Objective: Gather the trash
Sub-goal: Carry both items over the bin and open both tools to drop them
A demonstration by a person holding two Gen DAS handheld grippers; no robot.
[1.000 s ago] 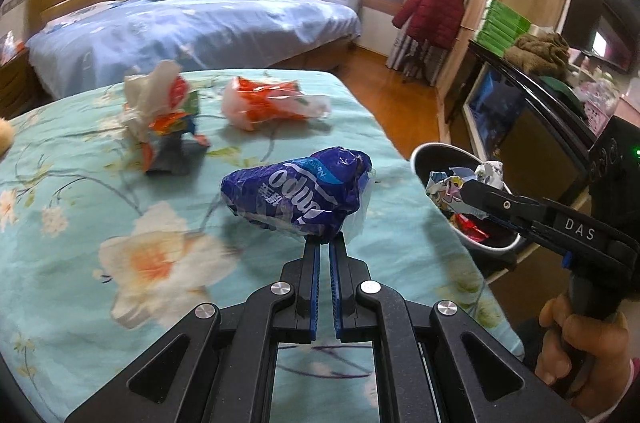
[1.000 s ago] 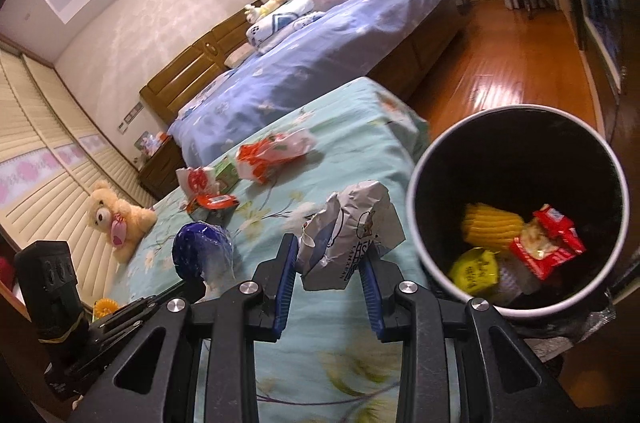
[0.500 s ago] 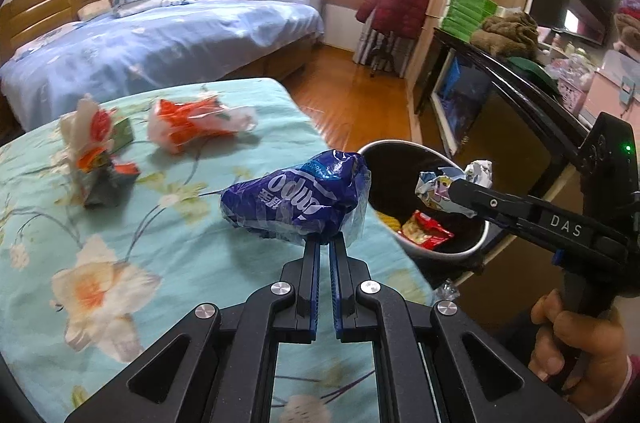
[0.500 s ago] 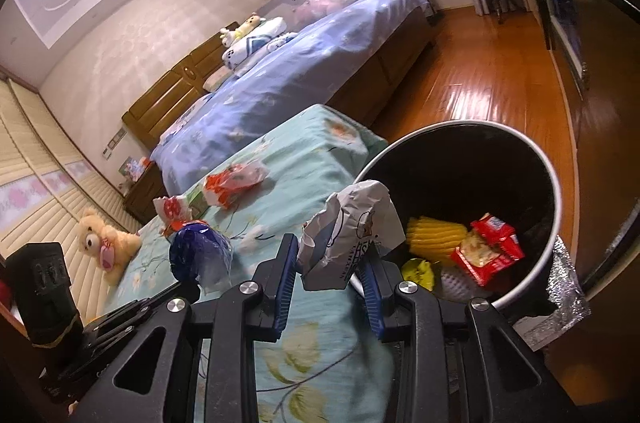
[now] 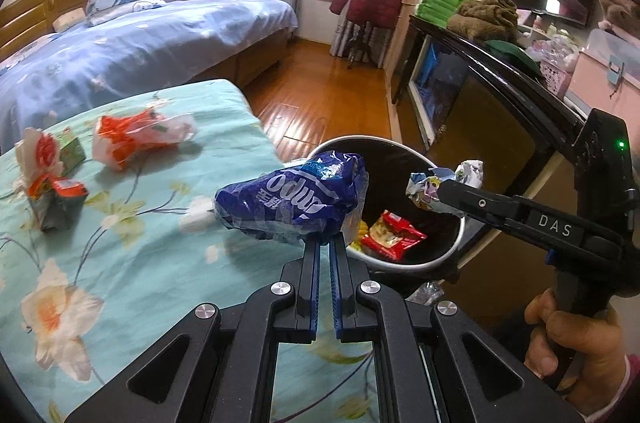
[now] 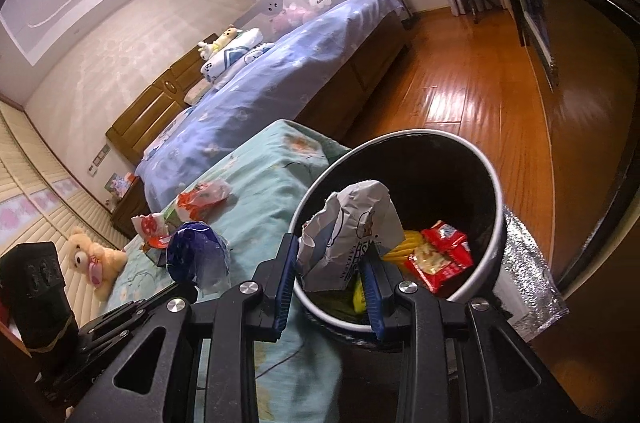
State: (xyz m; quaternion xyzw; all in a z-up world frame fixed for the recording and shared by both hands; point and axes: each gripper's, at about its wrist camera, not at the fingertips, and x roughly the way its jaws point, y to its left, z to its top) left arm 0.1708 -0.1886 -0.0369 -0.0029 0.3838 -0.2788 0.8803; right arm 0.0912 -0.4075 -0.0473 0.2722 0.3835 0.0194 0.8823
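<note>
Right tongs [image 6: 329, 265]: clenched on crumpled white paper wrapper [image 6: 352, 231] over black round bin [image 6: 494, 183], frame centre; release there.
Left tongs [image 5: 324, 243]: clenched on blue crinkled plastic bag [image 5: 292, 203]; carry past the rim first.

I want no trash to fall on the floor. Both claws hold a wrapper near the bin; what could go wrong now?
1. The left claw pinches only an edge of the crumpled blue plastic bag, which hangs at the rim of the round black bin; it may drop outside.
2. The crumpled white paper wrapper in the right claw is light and might catch on the rim.
</note>
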